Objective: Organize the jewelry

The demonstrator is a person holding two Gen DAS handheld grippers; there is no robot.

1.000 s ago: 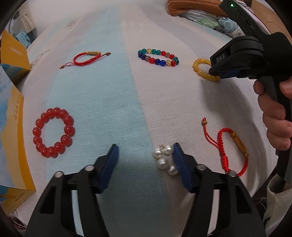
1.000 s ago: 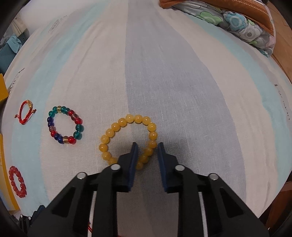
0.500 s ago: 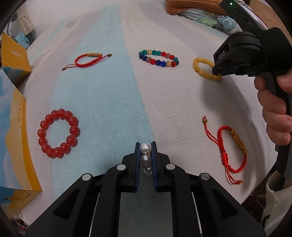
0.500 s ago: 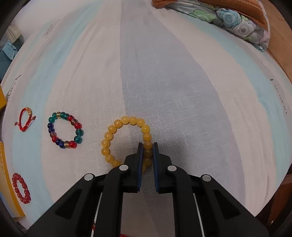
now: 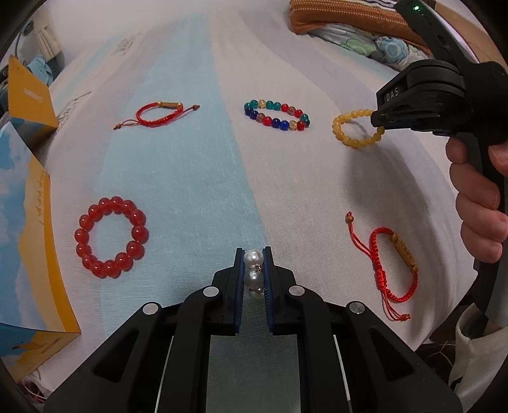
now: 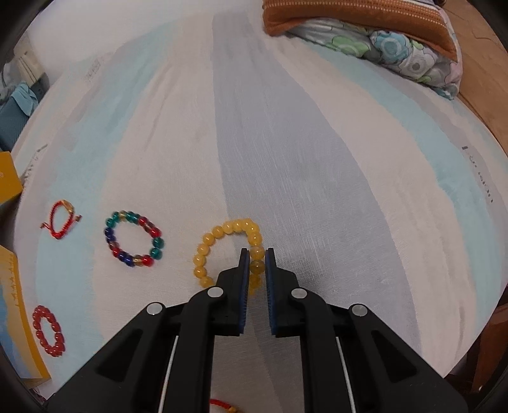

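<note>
My left gripper [image 5: 253, 254] is shut on a white pearl piece [image 5: 253, 273], held just above the striped cloth. My right gripper [image 6: 256, 254] is shut on the near side of a yellow bead bracelet [image 6: 222, 247]; the bracelet hangs lifted off the cloth in the left wrist view [image 5: 352, 127]. On the cloth lie a red bead bracelet [image 5: 111, 236], a multicolour bead bracelet [image 5: 276, 116], a red cord bracelet [image 5: 158, 112] at the back and a second red cord bracelet [image 5: 393, 263] at the right.
A yellow and blue cardboard box [image 5: 28, 241] stands open at the left edge. A folded quilt and an orange pillow [image 6: 365, 28] lie at the far right. The cloth's edge drops off at the right [image 6: 476, 286].
My left gripper closed on the pearl piece and lifted it slightly. My right gripper closed on the yellow bracelet and raised it off the cloth.
</note>
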